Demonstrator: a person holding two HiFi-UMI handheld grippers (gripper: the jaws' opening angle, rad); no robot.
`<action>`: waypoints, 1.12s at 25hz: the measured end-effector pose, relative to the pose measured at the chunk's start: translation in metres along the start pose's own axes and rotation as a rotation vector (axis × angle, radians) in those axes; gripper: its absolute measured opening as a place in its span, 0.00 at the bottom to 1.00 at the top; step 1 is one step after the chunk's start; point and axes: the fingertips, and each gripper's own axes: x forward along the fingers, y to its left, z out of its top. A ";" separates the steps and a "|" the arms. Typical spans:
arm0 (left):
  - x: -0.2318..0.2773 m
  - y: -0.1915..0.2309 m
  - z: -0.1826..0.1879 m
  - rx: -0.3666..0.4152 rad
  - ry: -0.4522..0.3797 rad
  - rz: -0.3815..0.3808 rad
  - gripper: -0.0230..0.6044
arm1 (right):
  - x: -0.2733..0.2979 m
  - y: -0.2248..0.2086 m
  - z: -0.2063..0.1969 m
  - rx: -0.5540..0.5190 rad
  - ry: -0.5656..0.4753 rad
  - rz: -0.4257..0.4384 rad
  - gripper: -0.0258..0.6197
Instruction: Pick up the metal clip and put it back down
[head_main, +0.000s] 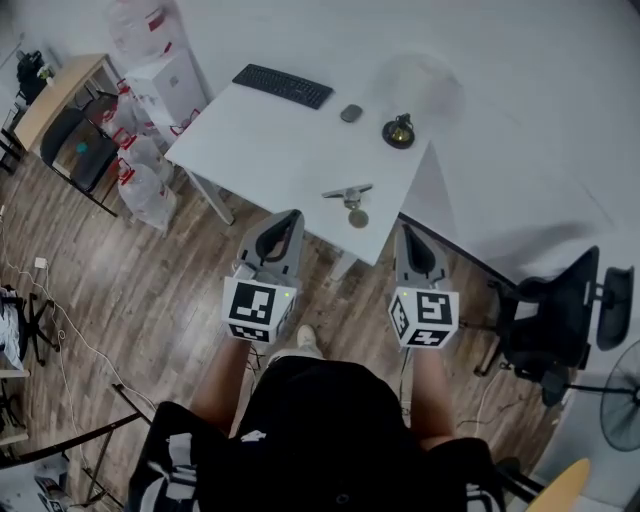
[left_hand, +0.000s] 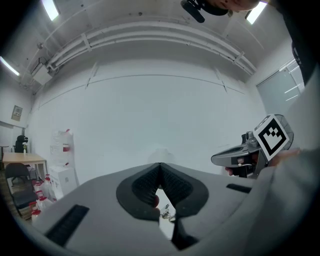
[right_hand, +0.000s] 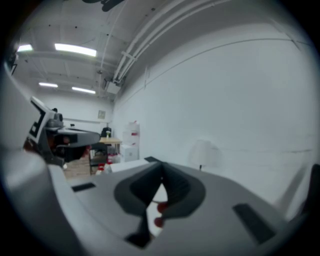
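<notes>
The metal clip (head_main: 348, 192) lies near the front edge of the white table (head_main: 270, 145), with a small round piece just below it. Both grippers hang in front of that edge, short of the clip. My left gripper (head_main: 290, 218) is below and left of the clip, its jaws closed tip to tip with nothing between them. To the clip's lower right, my right gripper (head_main: 405, 232) is likewise shut and empty. In the left gripper view the clip (left_hand: 167, 214) shows small through the gap under the closed left gripper's tips (left_hand: 160, 166). The closed tips of the right gripper (right_hand: 161, 178) point at the white wall.
A black keyboard (head_main: 283, 85), a mouse (head_main: 351, 113) and a small dark bell-like object (head_main: 398, 131) sit at the table's far side. A black office chair (head_main: 560, 320) stands to the right. White boxes and bags (head_main: 150, 100) and a wooden desk (head_main: 55, 95) stand at the left.
</notes>
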 end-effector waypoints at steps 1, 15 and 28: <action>0.004 0.003 -0.003 0.000 0.003 -0.007 0.07 | 0.005 0.000 -0.002 0.001 0.005 -0.005 0.09; 0.043 0.037 -0.036 -0.068 0.059 -0.005 0.07 | 0.055 0.001 -0.017 -0.026 0.067 -0.002 0.09; 0.115 0.030 -0.044 -0.054 0.085 0.006 0.07 | 0.111 -0.041 -0.031 -0.021 0.103 0.060 0.09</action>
